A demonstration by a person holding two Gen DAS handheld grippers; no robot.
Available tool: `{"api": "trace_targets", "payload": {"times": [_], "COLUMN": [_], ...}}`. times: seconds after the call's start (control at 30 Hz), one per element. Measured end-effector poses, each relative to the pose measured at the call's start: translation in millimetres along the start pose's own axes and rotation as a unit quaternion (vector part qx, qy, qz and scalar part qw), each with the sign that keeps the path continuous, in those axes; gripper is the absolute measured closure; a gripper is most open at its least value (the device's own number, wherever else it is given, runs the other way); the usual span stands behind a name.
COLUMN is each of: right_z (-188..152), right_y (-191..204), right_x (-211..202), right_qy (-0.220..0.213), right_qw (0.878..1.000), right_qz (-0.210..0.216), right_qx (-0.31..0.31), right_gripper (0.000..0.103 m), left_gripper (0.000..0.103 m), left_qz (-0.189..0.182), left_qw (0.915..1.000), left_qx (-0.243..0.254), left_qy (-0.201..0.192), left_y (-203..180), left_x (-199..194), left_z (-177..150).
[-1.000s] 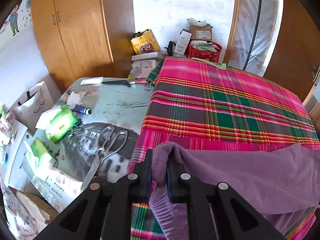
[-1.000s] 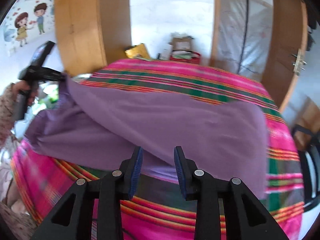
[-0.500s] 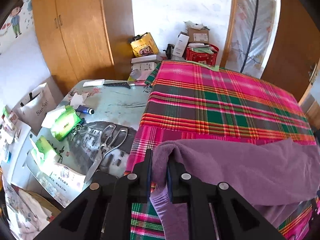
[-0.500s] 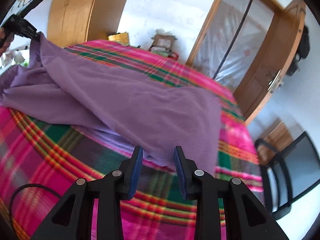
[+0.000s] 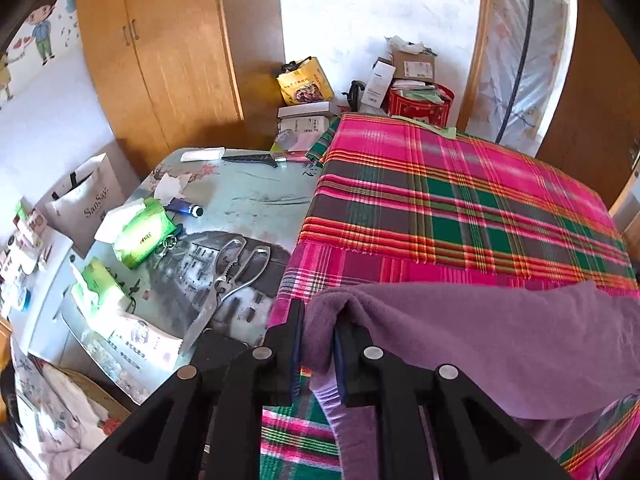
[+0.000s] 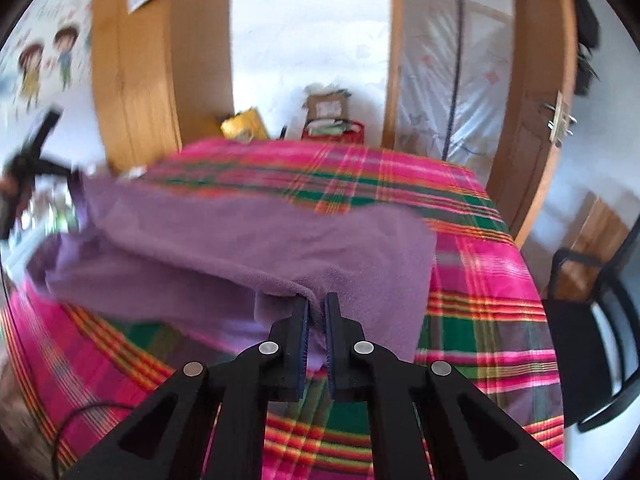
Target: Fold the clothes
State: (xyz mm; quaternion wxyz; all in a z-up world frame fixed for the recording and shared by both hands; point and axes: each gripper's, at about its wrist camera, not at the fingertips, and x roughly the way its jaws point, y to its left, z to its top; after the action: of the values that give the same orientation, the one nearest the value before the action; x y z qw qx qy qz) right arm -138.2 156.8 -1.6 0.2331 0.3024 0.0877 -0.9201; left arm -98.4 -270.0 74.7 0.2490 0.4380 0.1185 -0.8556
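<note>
Purple fleece garment (image 6: 256, 240) draped across plaid bedspread (image 5: 460, 208). Left gripper (image 5: 318, 334) jaws clamped on one garment edge; right gripper (image 6: 316, 316) jaws apparently pinching another edge, view blurred.

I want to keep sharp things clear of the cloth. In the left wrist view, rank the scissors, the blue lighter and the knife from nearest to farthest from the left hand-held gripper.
1. Scissors: left of the left hand-held gripper, on the table beside the plaid cover.
2. Blue lighter: farther left, by the green tissue pack.
3. Knife: at the table's far edge.
</note>
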Motion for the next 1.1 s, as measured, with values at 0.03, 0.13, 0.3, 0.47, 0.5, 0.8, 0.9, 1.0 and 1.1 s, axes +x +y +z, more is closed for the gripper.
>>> {"api": "trace_targets", "payload": {"times": [0.03, 0.13, 0.3, 0.47, 0.5, 0.8, 0.9, 1.0, 1.1], "right_z": [7, 28, 67, 104, 110, 152, 159, 158, 143], "right_y": [-3, -13, -17, -24, -23, -21, -34, -50, -59], "right_x": [-2, -7, -1, 26, 31, 89, 106, 120, 128], "right_qy": [-0.008, -0.031, -0.062, -0.076, -0.076, -0.065, -0.056, -0.033, -0.007], "right_qw": [1.000, 0.999, 0.997, 0.995, 0.995, 0.987, 0.988, 0.994, 0.997], "right_qz": [-0.005, -0.019, -0.050, -0.063, -0.067, -0.134, -0.136, -0.107, -0.074], "right_qx": [0.002, 0.008, -0.008, -0.017, -0.024, -0.064, -0.044, -0.016, -0.002], "right_gripper": [0.096, 0.096, 0.096, 0.096, 0.096, 0.099, 0.099, 0.099, 0.098], "left_gripper": [0.091, 0.091, 0.091, 0.091, 0.091, 0.091, 0.091, 0.091, 0.091], "left_qz": [0.001, 0.004, 0.015, 0.016, 0.017, 0.028, 0.033, 0.045, 0.049], "left_qw": [1.0000, 0.9999, 0.9997, 0.9992, 0.9990, 0.9976, 0.9971, 0.9972, 0.9967], "left_qx": [-0.003, -0.012, -0.016, -0.037, -0.041, -0.061, -0.063, -0.052, -0.052], "left_qy": [-0.002, -0.004, -0.007, 0.005, 0.007, 0.017, 0.024, 0.030, 0.039], "left_y": [0, -3, -9, -3, -3, -7, -9, -15, -16], "left_x": [1, 6, 15, 29, 32, 56, 66, 75, 85], "left_z": [1, 4, 11, 19, 21, 38, 45, 46, 45]}}
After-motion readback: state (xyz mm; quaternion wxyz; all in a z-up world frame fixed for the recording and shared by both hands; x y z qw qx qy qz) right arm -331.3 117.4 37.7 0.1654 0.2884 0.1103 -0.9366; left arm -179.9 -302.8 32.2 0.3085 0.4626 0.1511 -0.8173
